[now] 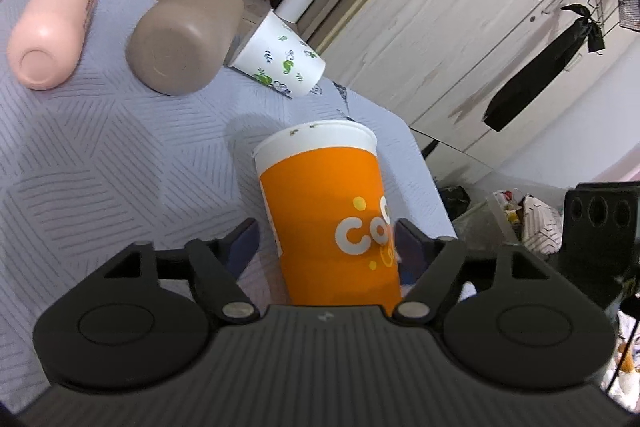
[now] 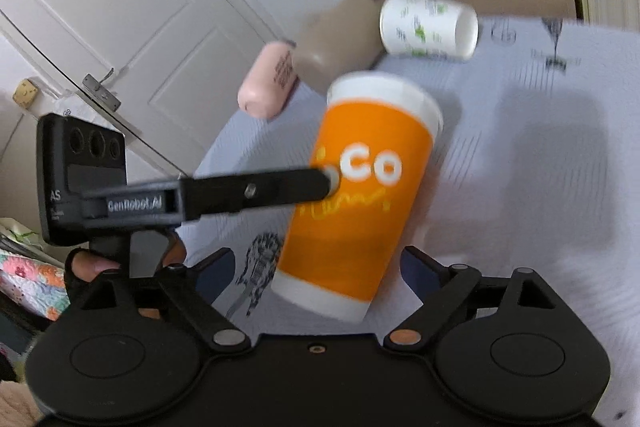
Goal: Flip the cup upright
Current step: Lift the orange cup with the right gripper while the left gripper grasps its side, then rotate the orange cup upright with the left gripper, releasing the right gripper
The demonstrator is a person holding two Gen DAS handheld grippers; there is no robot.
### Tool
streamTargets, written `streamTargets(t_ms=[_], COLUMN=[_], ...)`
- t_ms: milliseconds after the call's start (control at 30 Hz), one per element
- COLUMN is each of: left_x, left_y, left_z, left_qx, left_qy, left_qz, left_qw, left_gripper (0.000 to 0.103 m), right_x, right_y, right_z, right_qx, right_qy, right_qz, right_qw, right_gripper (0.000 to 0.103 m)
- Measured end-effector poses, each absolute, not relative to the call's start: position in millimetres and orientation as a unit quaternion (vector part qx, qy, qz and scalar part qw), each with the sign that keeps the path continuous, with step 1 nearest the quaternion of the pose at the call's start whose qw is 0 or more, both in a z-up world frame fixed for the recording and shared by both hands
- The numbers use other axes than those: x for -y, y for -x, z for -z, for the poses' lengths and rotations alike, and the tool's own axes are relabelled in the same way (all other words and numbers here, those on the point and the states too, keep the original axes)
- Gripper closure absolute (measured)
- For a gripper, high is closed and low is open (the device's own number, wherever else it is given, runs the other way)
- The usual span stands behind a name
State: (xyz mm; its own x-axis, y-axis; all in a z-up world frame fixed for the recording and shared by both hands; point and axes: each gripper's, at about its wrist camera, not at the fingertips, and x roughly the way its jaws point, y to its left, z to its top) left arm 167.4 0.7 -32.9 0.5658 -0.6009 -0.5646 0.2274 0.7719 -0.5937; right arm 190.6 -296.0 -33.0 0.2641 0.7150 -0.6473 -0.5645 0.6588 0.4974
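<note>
Left gripper (image 1: 326, 243) has its fingers clamped on the sides of the orange cup (image 1: 332, 211) — rim up, slightly tilted, base seemingly just off the grey quilted cloth (image 1: 100, 155). The flip looks nearly done; what's left, I'd judge, is setting it down square and letting go. Right gripper (image 2: 316, 267) hangs spread wide by the cup's base, gripping nothing — white leaf-print cup (image 1: 280, 57) lies toppled behind.

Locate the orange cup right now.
In the left wrist view the orange cup sits between the left hand-held gripper fingers, above the grey bedspread, nearer than the leaf-print cup.
</note>
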Motion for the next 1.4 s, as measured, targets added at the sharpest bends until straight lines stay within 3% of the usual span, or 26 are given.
streamTargets(t_ms=[533, 633, 767, 1033, 1400], left_x=[14.3, 19.3, 24.1, 15.9, 10.2], left_y=[-193.8, -191.1, -180.9, -152.7, -123.9], left_z=[53.6, 52.7, 42.9, 19.9, -6.0], left_qx=[-0.438, -0.433, -0.413, -0.363, -0.289], left_qy=[0.256, 0.251, 0.216, 0.195, 0.145], left_qz=[0.267, 0.266, 0.270, 0.273, 0.269], left_qw=[0.819, 0.824, 0.843, 0.869, 0.907], left_gripper=[0.020, 0.023, 0.029, 0.030, 0.030], right_x=[289.6, 290.2, 287.4, 284.3, 273.2], right_y=[-213.9, -211.5, -199.8, -169.5, -135.9], right_z=[43.1, 41.7, 37.2, 17.1, 0.3], right_qx=[-0.460, -0.456, -0.439, -0.375, -0.286], right_qy=[-0.055, -0.050, -0.043, -0.002, 0.050], right_qz=[-0.366, -0.368, -0.399, -0.401, -0.404], right_qw=[0.807, 0.809, 0.804, 0.836, 0.868], right_gripper=[0.011, 0.016, 0.021, 0.031, 0.031])
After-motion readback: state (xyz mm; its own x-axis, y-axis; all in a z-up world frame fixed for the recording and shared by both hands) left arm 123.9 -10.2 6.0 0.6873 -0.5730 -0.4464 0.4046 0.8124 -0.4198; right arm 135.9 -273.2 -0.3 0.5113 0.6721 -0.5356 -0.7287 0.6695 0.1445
